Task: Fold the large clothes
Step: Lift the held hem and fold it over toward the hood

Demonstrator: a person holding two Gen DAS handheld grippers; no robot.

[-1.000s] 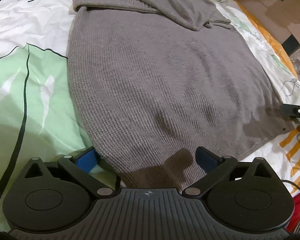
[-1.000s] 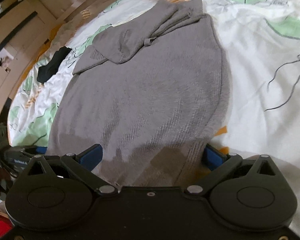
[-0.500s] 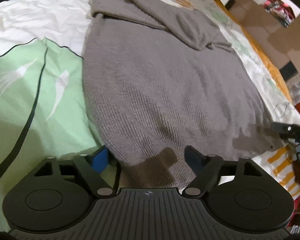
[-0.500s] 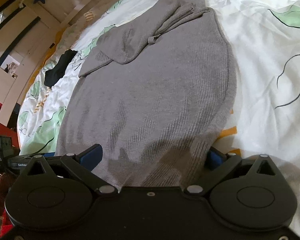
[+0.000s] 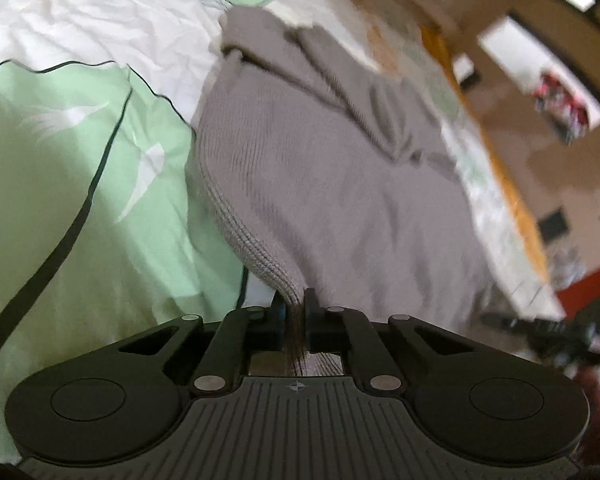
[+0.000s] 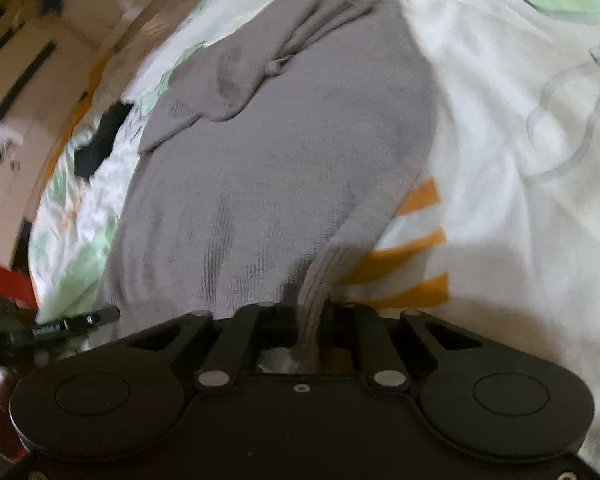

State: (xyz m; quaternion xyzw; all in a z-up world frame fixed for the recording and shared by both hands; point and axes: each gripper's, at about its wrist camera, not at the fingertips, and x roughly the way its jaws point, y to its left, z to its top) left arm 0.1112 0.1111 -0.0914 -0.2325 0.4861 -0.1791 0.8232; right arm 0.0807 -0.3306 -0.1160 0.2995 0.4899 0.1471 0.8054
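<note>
Since both bottom corners must rise together for a clean fold: each gripper has pinched one corner of the hem.
Sweater: the grey knit sweater (image 5: 340, 184) lies flat on the patterned bedsheet (image 5: 60, 200), filling the middle of both views, its sleeves (image 6: 260, 60) crossed over the chest toward the top of the frame.
Left gripper: the left gripper (image 5: 294, 312), at bottom centre of its view, has just been closing; its jaws are nearly together with the ribbed hem corner (image 5: 276, 268) clamped between them, the edge tented up off the sheet.
Right gripper: the right gripper (image 6: 310, 320), at bottom centre of its view, has also just been closing, and a bunched strip of hem (image 6: 320, 276) runs into its narrow gap.
Pose: both grippers tilt down toward the bed, side by side along the near edge; the other tool shows as a dark bar at the lower right of the left view and at the lower left of the right view.
Likely reason: sleeves are already tucked in, so carrying the hem up toward the collar looks like the next fold.
Sharpness: both views are smeared, so fine detail at the pads is uncertain.
</note>
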